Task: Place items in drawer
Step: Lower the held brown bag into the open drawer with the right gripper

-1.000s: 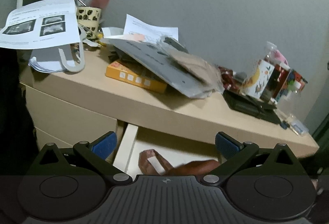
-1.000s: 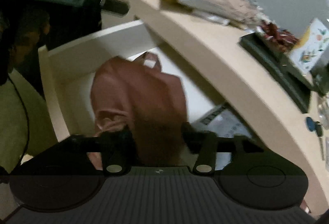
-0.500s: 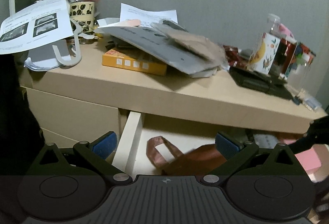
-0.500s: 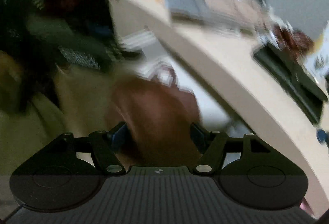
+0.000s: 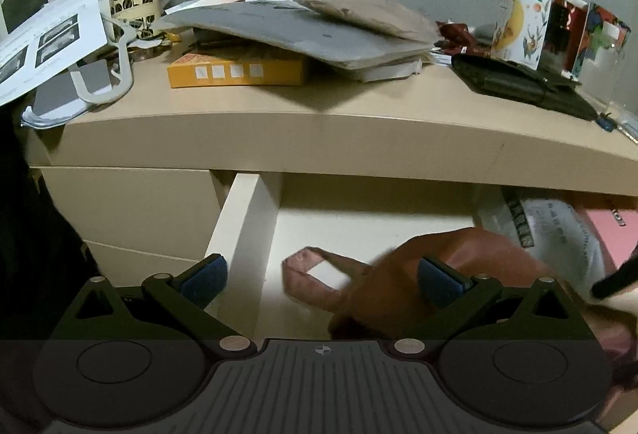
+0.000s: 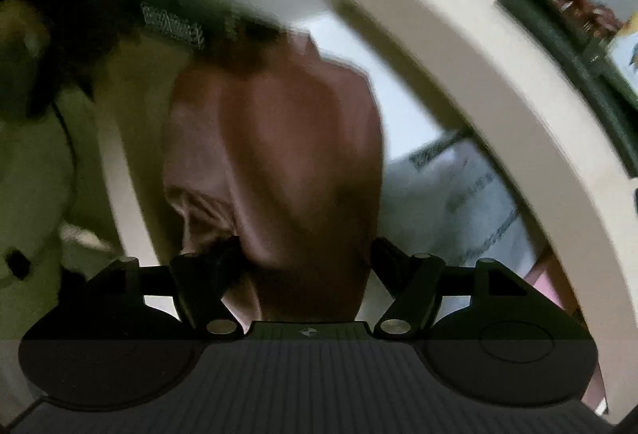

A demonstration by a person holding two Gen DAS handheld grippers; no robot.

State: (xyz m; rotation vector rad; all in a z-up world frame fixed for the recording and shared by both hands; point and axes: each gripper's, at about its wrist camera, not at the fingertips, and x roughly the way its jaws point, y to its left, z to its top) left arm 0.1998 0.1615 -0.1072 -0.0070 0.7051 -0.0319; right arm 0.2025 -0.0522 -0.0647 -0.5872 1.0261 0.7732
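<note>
Grey wall behind a beige dresser (image 5: pixel 319 139); its top is cluttered with papers, an orange box (image 5: pixel 235 69) and a black pouch (image 5: pixel 518 85). Below the dresser top, the drawer (image 5: pixel 243 218) stands pulled out. Brown bag (image 5: pixel 418 274) lies inside the drawer, strap loop toward the drawer's left wall, a white packet (image 5: pixel 558 230) just beside it on the right. Left gripper (image 5: pixel 319 274): jaws wide apart, empty, above the drawer. Right gripper (image 6: pixel 305 258): fingers straddle the bag; view blurred, grip cannot be told.
</note>
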